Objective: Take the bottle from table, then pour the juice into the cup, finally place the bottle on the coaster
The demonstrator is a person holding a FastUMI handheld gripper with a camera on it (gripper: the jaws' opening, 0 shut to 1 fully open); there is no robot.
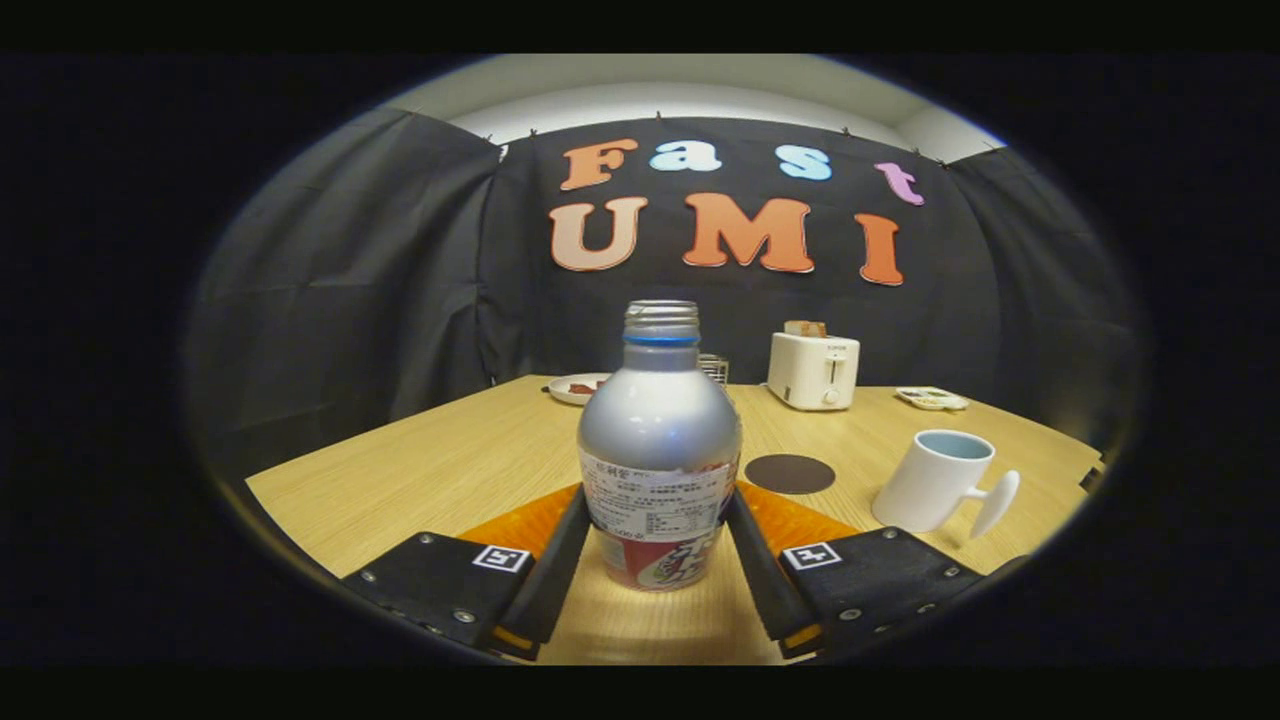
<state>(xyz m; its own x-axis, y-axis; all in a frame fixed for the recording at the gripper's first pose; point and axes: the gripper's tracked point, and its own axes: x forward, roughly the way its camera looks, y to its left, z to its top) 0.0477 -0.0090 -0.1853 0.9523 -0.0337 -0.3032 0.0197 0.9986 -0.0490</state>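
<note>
A silver bottle (660, 430) with an open neck, a blue ring and a printed label stands upright between my fingers. My gripper (656, 497) is closed on it: the left finger (556, 560) and the right finger (762, 565) both press on the label's sides. The bottle's base is low over the wooden table (420, 470); I cannot tell whether it touches. Beyond the right finger a dark round coaster (789, 473) lies flat. Further right stands a white cup (935, 482), pale blue inside, its handle pointing right.
An orange mat (520, 522) lies under the fingers. At the table's back stand a white toaster (812, 370) with toast in it, a plate (578, 388) with food, a small dish (932, 398) and a wire object (714, 368) behind the bottle.
</note>
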